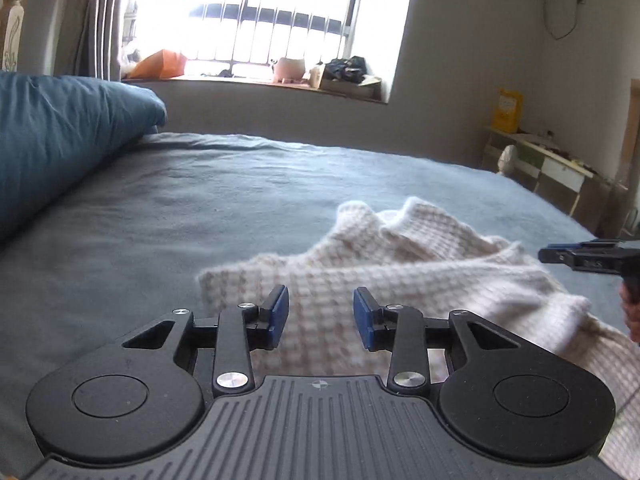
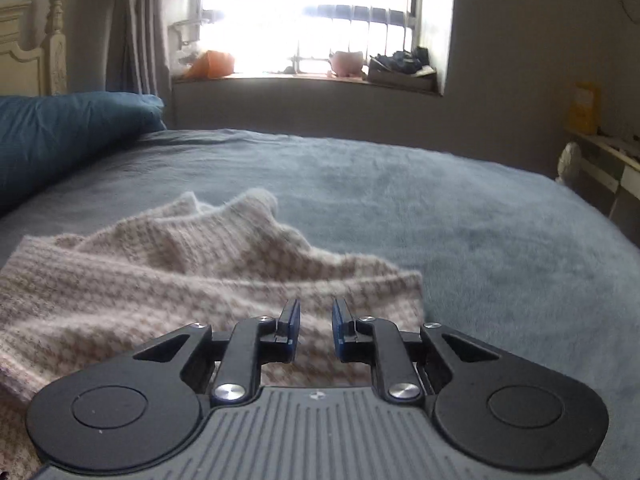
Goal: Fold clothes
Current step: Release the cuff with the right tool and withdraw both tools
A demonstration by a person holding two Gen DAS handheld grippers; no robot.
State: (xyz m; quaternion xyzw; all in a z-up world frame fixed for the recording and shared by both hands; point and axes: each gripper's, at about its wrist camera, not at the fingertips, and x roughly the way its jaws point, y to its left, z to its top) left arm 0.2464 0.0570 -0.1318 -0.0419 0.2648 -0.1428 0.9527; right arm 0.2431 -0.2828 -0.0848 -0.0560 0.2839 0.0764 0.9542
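- The cream waffle-knit sweater (image 1: 400, 280) lies rumpled on the bed (image 1: 200, 200), which has a grey-blue cover; part of the knit hangs over the near edge at the right of the left wrist view.
- The left hand-held gripper (image 1: 320, 314) hovers over the near part of the sweater with its blue pads (image 1: 280, 316) clearly apart; nothing sits between them and they grip nothing.
- The right hand-held gripper (image 2: 316, 330) hangs over the sweater's near right corner (image 2: 400, 292); only a narrow gap shows between its pads (image 2: 292, 332), and no cloth is pinched there.
- In the left wrist view the right tool shows at the right edge as a dark bar (image 1: 588, 258) above the knit, with part of a hand (image 1: 632, 312) below it.
- Folds of the sweater stand up in ridges (image 2: 248, 216) toward the middle of the bed.
- A dark blue pillow (image 1: 60, 136) rests at the left end of the bed, well apart from the sweater.
- Behind the bed, a bright barred window (image 1: 280, 12) has a sill carrying an orange bag (image 1: 160, 65) and a pink pot (image 1: 289, 69).
- A curtain (image 1: 96, 20) hangs left of the window.
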